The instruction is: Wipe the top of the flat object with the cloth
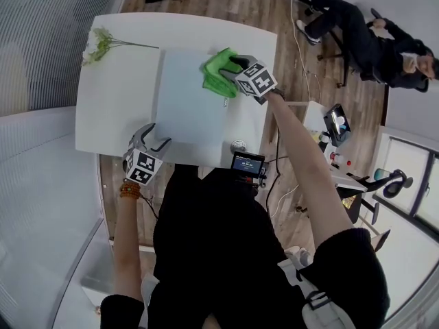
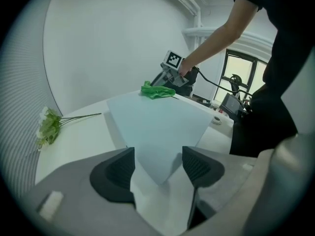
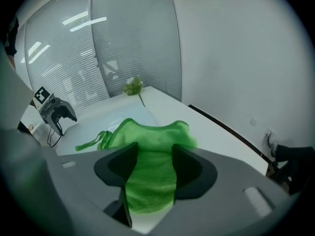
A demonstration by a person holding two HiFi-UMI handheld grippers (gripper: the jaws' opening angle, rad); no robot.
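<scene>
A pale blue flat board lies on the white table. A green cloth is bunched on the board's far right corner. My right gripper is shut on the cloth, which fills the gap between its jaws. My left gripper is open at the board's near left corner. In the left gripper view the board's corner points in between the spread jaws of that gripper without touching them. The cloth and right gripper show at the board's far end.
A sprig of pale flowers lies at the table's far left corner. A small tape roll and a screen device sit at the near right edge. A person sits beyond a cluttered side table.
</scene>
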